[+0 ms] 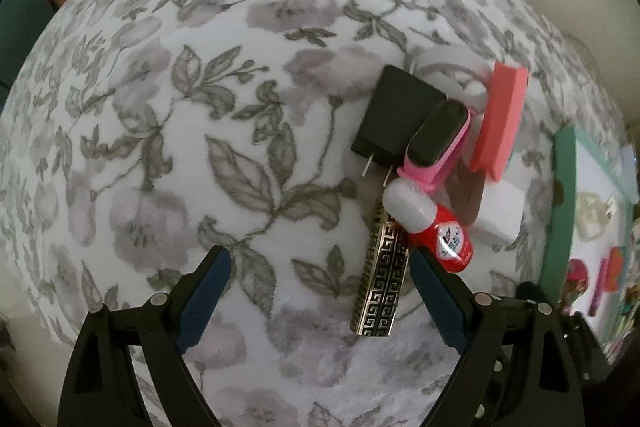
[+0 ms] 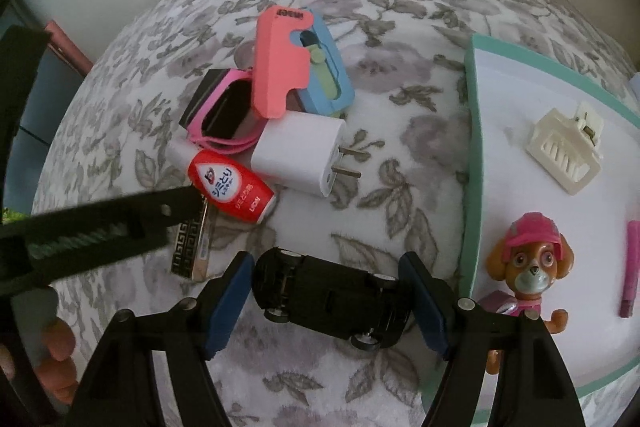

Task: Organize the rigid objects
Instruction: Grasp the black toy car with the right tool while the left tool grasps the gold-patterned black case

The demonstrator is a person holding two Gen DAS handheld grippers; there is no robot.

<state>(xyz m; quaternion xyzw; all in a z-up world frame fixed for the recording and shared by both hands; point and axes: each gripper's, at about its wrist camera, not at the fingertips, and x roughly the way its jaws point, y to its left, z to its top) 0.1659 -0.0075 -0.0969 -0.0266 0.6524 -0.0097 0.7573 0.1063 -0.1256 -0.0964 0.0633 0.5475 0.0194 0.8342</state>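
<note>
A black toy car (image 2: 332, 297) lies upside down across my right gripper (image 2: 326, 261), whose blue pads press on both its ends above the floral cover, left of the teal tray (image 2: 474, 147). My left gripper (image 1: 318, 259) is open and points down over a gold patterned case (image 1: 378, 279), which lies close to the right finger. Just past the case is a pile: a red bottle (image 1: 432, 227), a pink watch (image 1: 436, 139), a black charger (image 1: 394, 115), a white charger (image 2: 300, 155) and a coral holder (image 2: 280, 63).
The tray holds a cream hair claw (image 2: 564, 151), a toy dog (image 2: 528, 267) and a pink stick (image 2: 630, 267). A person's hand (image 2: 56, 347) shows at the lower left. The floral cover (image 1: 200, 107) stretches left of the pile.
</note>
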